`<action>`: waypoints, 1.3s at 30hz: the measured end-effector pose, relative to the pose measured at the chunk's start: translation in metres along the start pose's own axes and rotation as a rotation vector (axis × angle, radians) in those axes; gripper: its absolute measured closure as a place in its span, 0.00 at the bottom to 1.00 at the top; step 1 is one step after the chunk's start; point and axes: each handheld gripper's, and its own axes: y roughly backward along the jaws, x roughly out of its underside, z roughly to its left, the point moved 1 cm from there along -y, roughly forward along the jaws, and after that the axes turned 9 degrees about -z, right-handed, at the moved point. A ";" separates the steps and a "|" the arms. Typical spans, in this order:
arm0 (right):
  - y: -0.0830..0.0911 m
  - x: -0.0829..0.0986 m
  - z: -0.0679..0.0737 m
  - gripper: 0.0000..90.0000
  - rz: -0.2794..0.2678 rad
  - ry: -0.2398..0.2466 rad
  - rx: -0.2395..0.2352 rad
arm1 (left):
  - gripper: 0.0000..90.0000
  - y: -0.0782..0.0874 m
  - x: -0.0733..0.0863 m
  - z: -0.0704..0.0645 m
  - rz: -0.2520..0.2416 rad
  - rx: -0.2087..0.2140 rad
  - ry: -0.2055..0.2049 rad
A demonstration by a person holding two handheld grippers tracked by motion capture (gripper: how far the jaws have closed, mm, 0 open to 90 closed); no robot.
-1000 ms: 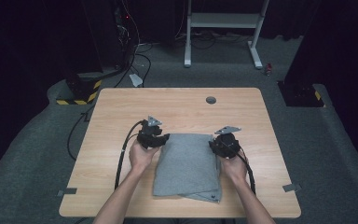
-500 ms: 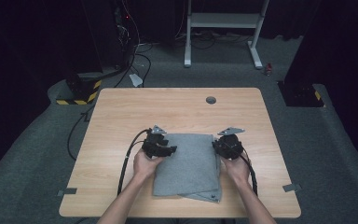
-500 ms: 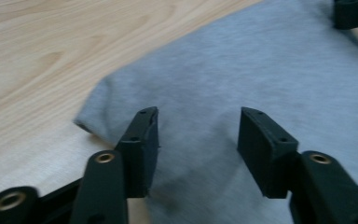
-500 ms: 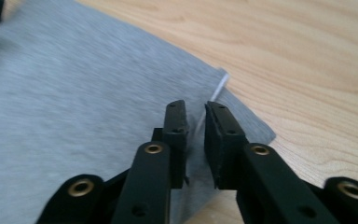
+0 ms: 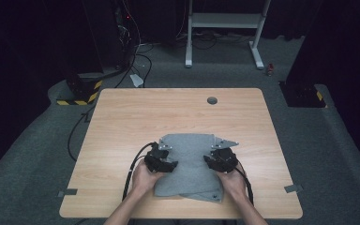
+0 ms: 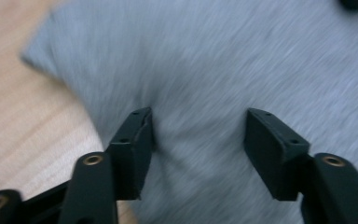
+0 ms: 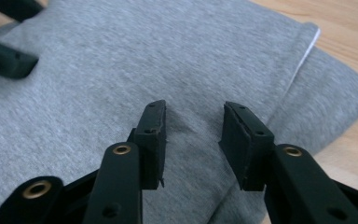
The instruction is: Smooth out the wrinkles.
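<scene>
A folded grey cloth (image 5: 188, 165) lies flat on the wooden table (image 5: 136, 117), near its front edge. My left gripper (image 5: 168, 165) rests over the cloth's left side, jaws open and pressed down onto the grey fabric (image 6: 205, 70). My right gripper (image 5: 212, 161) is over the cloth's right side, jaws open and touching the cloth (image 7: 144, 60) near a folded edge where a lower layer sticks out. Nothing sits between either pair of jaws. The left gripper's black tips (image 7: 4, 56) show at the upper left of the right gripper view.
A round grommet hole (image 5: 212, 100) sits near the table's far edge. Black cables (image 5: 133, 161) trail from each gripper toward the front. Beyond the table are a white stand (image 5: 225, 28) and a dark box with yellow-black striped tape (image 5: 77, 91) on the carpet.
Both grippers slid toward the table's front along the cloth's sides. The left gripper view is blurred by motion.
</scene>
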 end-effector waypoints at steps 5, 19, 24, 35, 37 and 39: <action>-0.010 -0.006 -0.008 0.63 0.005 0.011 0.039 | 0.45 -0.010 -0.009 0.005 -0.009 -0.012 0.009; 0.001 -0.016 -0.007 0.61 -0.031 -0.002 0.022 | 0.47 0.016 0.001 -0.015 -0.093 0.005 0.016; 0.010 0.006 -0.001 0.61 -0.016 0.000 0.033 | 0.47 0.005 0.010 -0.018 -0.049 -0.010 -0.008; -0.020 -0.001 -0.013 0.60 0.003 -0.035 0.089 | 0.49 -0.012 -0.008 0.004 -0.073 -0.087 0.023; -0.014 -0.001 -0.011 0.59 -0.013 -0.037 0.081 | 0.49 -0.007 -0.003 -0.001 -0.088 -0.072 0.029; -0.004 0.004 -0.009 0.59 -0.023 -0.027 0.079 | 0.49 -0.004 0.002 -0.006 -0.089 -0.058 0.021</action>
